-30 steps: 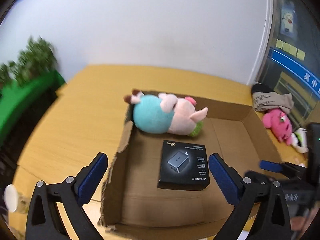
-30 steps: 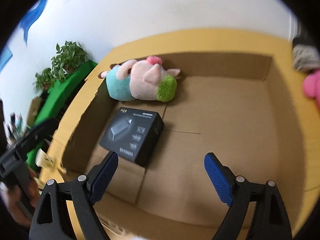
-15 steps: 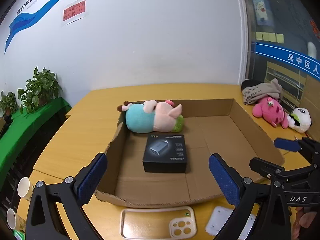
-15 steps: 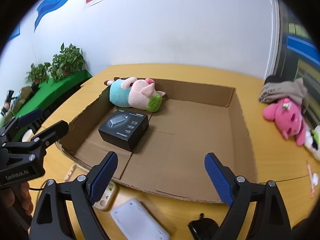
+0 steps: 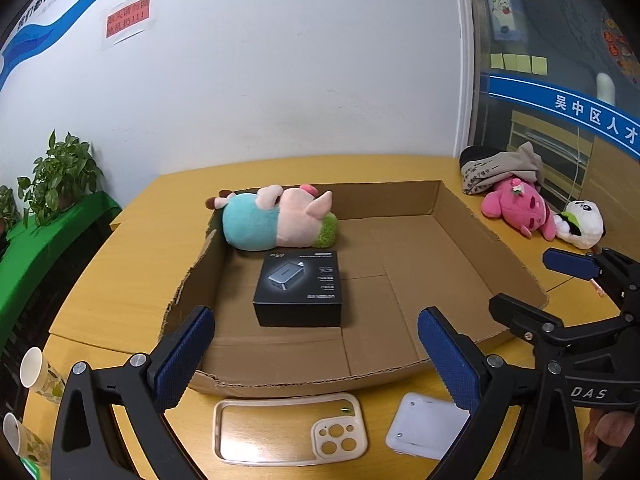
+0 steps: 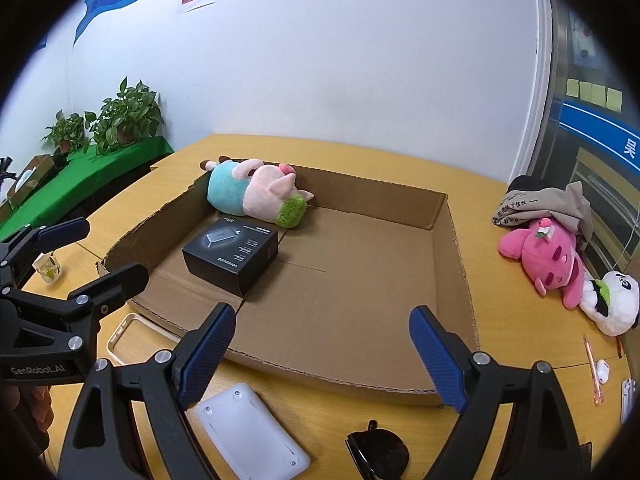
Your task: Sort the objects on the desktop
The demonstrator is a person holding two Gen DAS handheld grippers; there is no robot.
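Left gripper (image 5: 316, 354) and right gripper (image 6: 320, 350): jaws spread wide, nothing between them. Nearest, on the table (image 5: 120, 276): phone case (image 5: 290, 432) at 6 o'clock, white pad (image 6: 252, 432) beside it. Beyond, in the cardboard tray (image 6: 452, 240): black box (image 5: 300, 288), then plush toy (image 5: 276, 220) at 12 o'clock.

Counted: 1 shallow brown cardboard tray (image 5: 492, 240), 1 black charger box (image 5: 300, 288), 3 plush toys (teal-and-pink (image 5: 272, 220), magenta (image 5: 516, 208), white panda (image 5: 580, 222)), 1 cream phone case (image 5: 288, 432), 1 flat white plastic pad (image 6: 252, 432), 2 paper cups (image 5: 34, 368), 4 yellow sticky notes (image 5: 518, 63).
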